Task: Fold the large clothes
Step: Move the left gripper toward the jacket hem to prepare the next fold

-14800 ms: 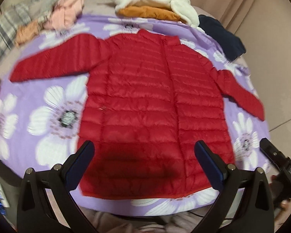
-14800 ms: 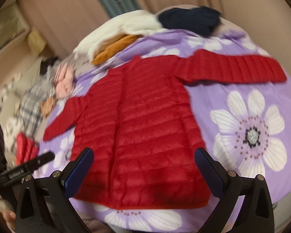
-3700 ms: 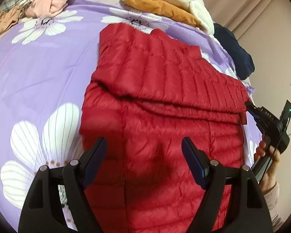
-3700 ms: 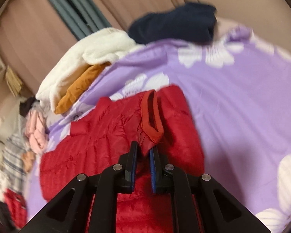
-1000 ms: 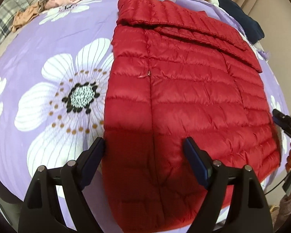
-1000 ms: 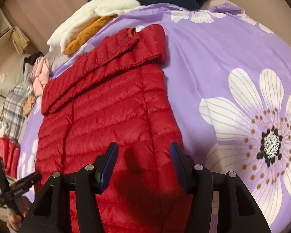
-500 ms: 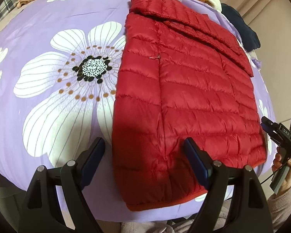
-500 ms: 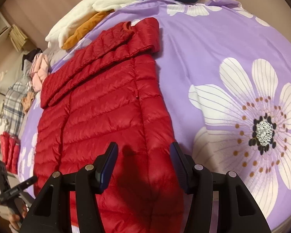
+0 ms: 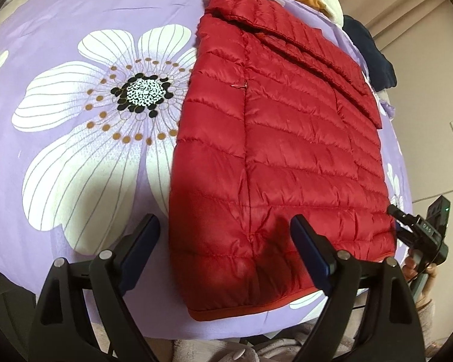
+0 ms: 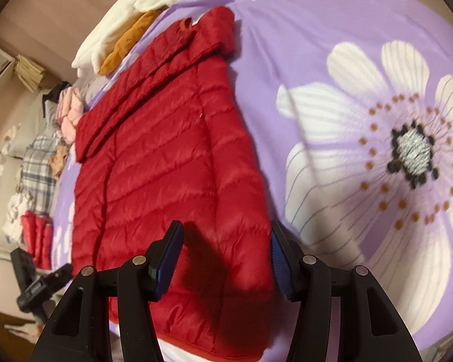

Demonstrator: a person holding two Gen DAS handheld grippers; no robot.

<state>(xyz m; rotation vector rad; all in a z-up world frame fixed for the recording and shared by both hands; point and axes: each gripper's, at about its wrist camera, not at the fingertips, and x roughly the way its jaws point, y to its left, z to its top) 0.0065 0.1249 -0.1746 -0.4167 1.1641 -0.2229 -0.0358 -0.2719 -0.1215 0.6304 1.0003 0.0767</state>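
Note:
A red quilted puffer jacket [image 9: 281,138] lies flat on the purple flowered bedspread [image 9: 75,96], both sleeves folded in across its upper part. My left gripper [image 9: 226,241] is open and empty, just above the hem's left corner. My right gripper [image 10: 226,256] is open and empty, over the hem's right corner of the jacket [image 10: 172,163]. The right gripper also shows at the hem's right end in the left wrist view [image 9: 419,232].
White and orange clothes [image 10: 130,30] and a dark blue garment [image 9: 368,57] are piled at the bed's far end. Pink and plaid clothes [image 10: 54,132] and a folded red item [image 10: 36,235] lie at the left. The bed's near edge [image 9: 226,322] runs just below the hem.
Both grippers have moved down toward the jacket's hem and the bed's near edge. Both stay open and empty. The jacket has not moved.

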